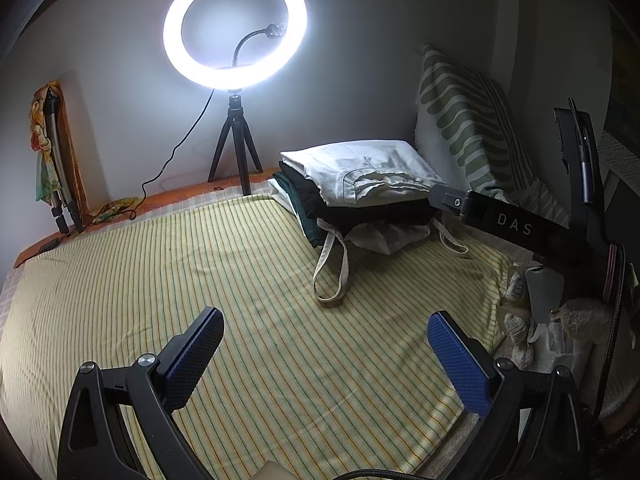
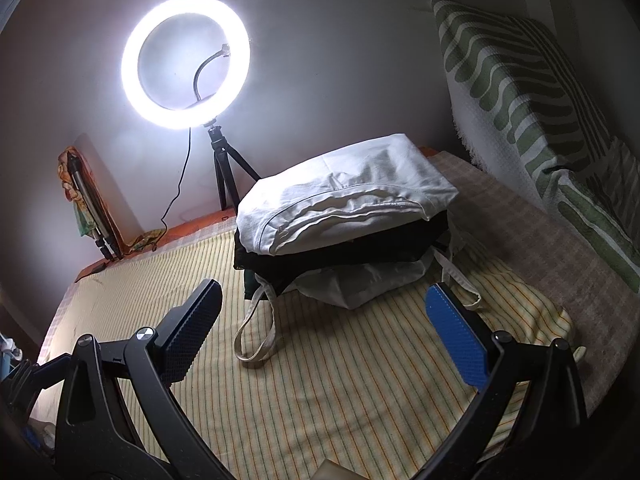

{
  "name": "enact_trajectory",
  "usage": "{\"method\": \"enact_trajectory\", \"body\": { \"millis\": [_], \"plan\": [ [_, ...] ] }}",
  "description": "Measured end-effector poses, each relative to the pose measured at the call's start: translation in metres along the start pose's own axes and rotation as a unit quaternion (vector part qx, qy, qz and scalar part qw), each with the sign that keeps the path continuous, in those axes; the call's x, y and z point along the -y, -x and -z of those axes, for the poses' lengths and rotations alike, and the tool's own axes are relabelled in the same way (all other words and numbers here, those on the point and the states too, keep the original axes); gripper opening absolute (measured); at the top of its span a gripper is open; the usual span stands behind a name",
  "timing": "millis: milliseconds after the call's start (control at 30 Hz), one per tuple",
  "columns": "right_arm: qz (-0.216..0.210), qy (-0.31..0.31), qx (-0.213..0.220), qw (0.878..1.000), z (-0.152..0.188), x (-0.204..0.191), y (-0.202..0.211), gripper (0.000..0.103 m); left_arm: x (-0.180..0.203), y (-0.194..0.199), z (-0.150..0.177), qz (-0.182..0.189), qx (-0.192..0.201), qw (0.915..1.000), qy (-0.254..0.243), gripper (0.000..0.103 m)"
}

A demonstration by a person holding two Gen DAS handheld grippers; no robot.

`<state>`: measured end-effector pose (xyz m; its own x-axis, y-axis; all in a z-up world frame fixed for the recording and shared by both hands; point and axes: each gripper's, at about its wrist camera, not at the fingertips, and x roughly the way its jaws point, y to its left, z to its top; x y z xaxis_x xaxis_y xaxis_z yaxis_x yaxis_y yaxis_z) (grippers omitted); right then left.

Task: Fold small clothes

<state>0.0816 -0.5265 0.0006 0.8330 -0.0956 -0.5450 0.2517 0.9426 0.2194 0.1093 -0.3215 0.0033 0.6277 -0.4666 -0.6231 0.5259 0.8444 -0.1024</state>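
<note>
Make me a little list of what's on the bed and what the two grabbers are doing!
surface: striped sheet
clothes: pile, white piece on top, dark ones under it
under pile: cloth bag, handles sticking out
left gripper: open, empty, over sheet
right gripper: open, empty, near pile
behind: ring light, lit
right side: green pillow

We are in a home bedroom: a bed [image 1: 200,260] under a yellow striped sheet fills the lower frame, a green-patterned cushion [image 1: 468,120] leans against the wall at upper right, beside stacked folded clothes [image 2: 344,204].
</note>
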Motion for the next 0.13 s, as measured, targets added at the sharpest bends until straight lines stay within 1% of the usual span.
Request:
{"method": "enact_trajectory", "body": {
  "millis": [133],
  "plan": [
    [0.004, -0.005, -0.005, 1.000, 0.0004, 0.0042, -0.0036, 0.103, -0.0007, -0.0018, 0.0008, -0.003, 0.002, 1.0000, -0.004, 0.103]
  ]
}}
